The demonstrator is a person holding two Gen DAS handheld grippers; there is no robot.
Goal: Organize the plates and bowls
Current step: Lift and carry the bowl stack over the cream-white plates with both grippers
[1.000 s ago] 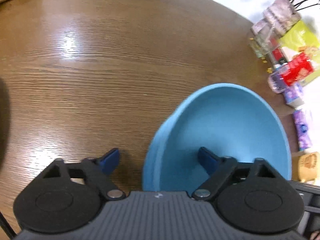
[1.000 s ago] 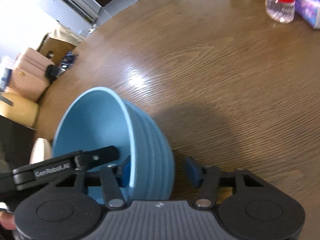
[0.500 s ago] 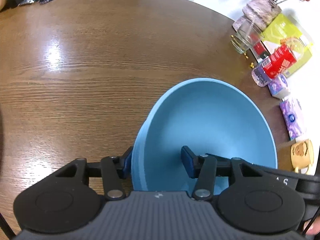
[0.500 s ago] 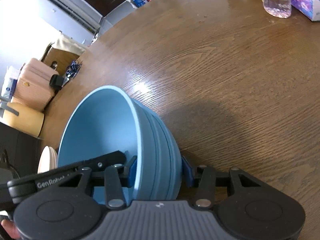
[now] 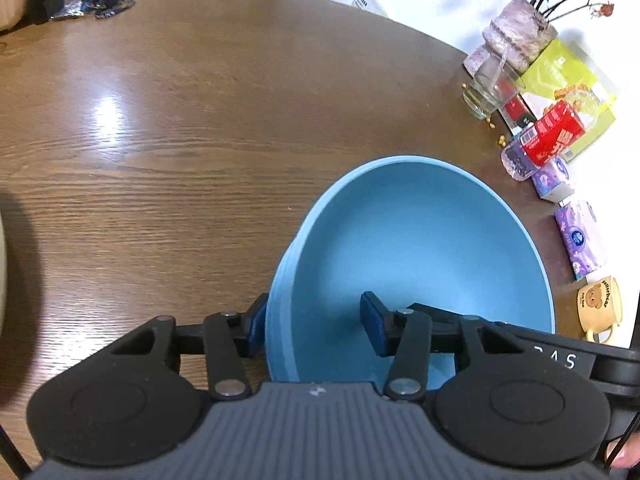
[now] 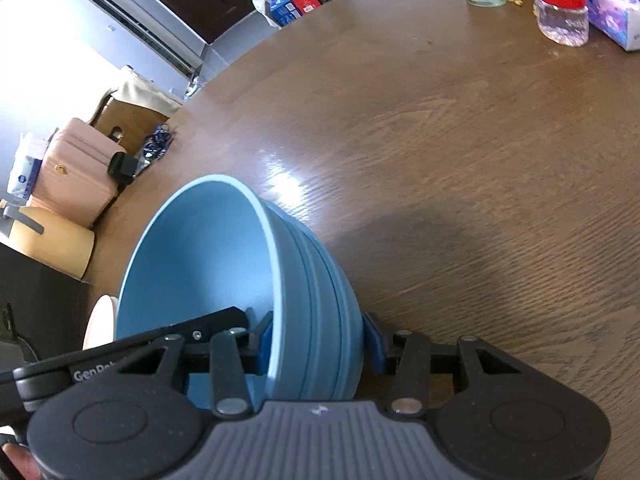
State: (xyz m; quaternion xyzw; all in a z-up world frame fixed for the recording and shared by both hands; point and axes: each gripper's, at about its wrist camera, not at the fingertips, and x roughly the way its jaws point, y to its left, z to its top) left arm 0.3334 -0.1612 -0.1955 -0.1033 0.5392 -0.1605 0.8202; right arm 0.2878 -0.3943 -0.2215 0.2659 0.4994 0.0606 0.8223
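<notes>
Your left gripper [image 5: 314, 326] is clamped on the near wall of the ribbed light-blue round bowl [image 5: 420, 240]: one blue pad [image 5: 256, 326] bears on the outer face and the other sits against the inner face. Your right gripper [image 6: 320, 340] grips the opposite side of the same bowl [image 6: 200, 260], with one blue pad [image 6: 374, 342] on the ribbed outside and the other inside the rim. In each view the other tool's black arm reaches into the bowl.

The bowl is tilted and held between the two tools above the brown wood-grain round table [image 5: 180, 140]. Its shadow falls on the wood to the right in the right wrist view.

In the left wrist view, the table surface ahead of and left of the bowl is bare wood up to the far edge. A clear drinking glass [image 5: 486, 92], a clear bottle with a red label [image 5: 540, 142], purple tissue packs [image 5: 580, 236] and a yellow mug with a bear print [image 5: 600, 308] line the table's right edge, near the bowl's far rim. A vase of dried flowers [image 5: 516, 36] stands behind the glass.

In the right wrist view, the rim of a pale plate [image 6: 98, 320] shows just left of the bowl. A pink case [image 6: 76, 168] sits at the far left table edge, well apart.
</notes>
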